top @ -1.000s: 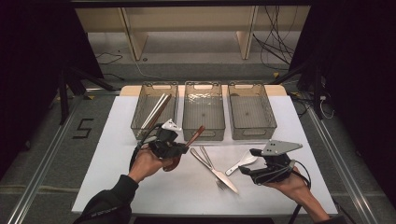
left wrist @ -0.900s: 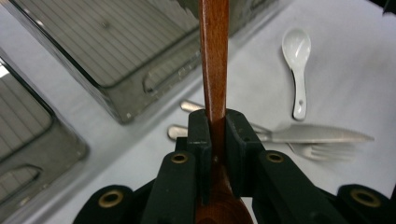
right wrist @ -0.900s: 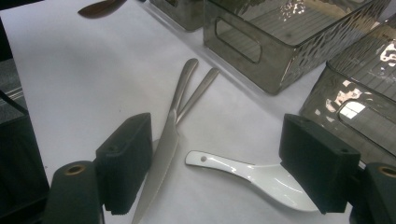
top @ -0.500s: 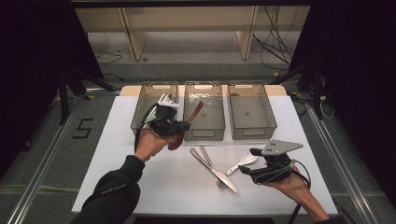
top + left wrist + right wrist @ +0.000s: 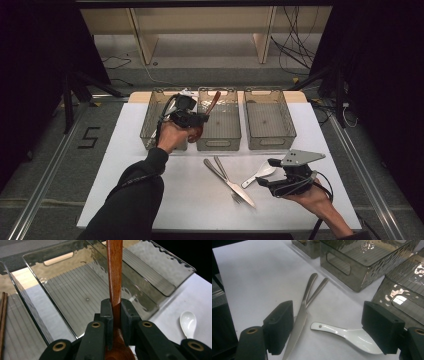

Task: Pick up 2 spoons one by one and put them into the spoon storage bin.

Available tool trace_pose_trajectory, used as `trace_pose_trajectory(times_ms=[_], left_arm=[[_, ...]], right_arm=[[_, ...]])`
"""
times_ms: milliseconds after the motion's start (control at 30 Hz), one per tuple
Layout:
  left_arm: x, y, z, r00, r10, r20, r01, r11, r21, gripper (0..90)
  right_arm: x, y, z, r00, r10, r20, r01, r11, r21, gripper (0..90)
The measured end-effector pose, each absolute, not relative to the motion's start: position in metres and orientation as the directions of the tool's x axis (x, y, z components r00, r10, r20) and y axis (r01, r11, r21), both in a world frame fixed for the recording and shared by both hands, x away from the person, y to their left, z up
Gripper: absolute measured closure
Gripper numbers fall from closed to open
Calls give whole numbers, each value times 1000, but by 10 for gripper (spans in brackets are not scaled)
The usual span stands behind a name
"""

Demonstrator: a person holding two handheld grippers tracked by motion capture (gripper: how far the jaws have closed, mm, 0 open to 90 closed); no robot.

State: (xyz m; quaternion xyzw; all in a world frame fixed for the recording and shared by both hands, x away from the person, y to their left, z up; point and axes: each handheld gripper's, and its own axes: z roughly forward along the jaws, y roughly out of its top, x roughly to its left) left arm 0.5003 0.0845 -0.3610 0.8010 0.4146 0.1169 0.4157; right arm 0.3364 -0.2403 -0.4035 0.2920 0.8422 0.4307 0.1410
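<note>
Since the earlier frames the left gripper point(image 5: 199, 120) has carried the wooden spoon point(image 5: 212, 102) up off the white table point(image 5: 125, 165) and away from the person, to the near left corner of the middle bin point(image 5: 218, 131); its jaws are clenched on the spoon's neck just above the bowl, handle slanting out over that bin. Resting near the table's front right edge, the right gripper point(image 5: 332, 327) has its jaws spread wide and grasps nothing, with the white ceramic spoon point(image 5: 347, 336) between them and the knife point(image 5: 298, 325) and fork point(image 5: 222, 172) just beside it
</note>
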Motion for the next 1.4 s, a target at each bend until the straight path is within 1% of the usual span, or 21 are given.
trace_pose_trajectory(times_ms=[133,233,433,800,900,1133,1233,1267,1333,1400], left_arm=[[509,83,-363,607,773,-184,582,-274,766,808],[515,80,-364,603,777,-181,584,-275,764,808],[527,75,-369,577,790,-208,602,-240,762,808],[541,65,-372,551,809,-204,610,-224,760,806],[542,60,-376,555,811,-183,615,-252,748,805],[546,59,-383,537,824,-179,626,-248,739,789],[547,64,-383,524,825,-212,638,-216,739,631],[546,65,-383,523,824,-217,640,-212,739,592],[544,68,-381,528,818,-229,644,-209,736,547],[540,70,-378,535,810,-239,644,-208,736,484]], right_arm=[[336,-240,-404,-790,613,15,370,458,808,267],[337,-240,-404,-790,612,17,373,459,807,267],[337,-240,-404,-791,611,19,374,459,806,267],[337,-241,-404,-793,608,18,370,459,808,267],[337,-241,-404,-794,608,19,371,459,807,268],[337,-241,-404,-794,607,18,370,460,807,267],[337,-241,-404,-795,606,18,369,460,808,267],[337,-241,-404,-795,606,19,369,460,808,268],[337,-241,-404,-794,608,20,372,460,806,267],[337,-241,-404,-794,607,18,370,460,807,268]])
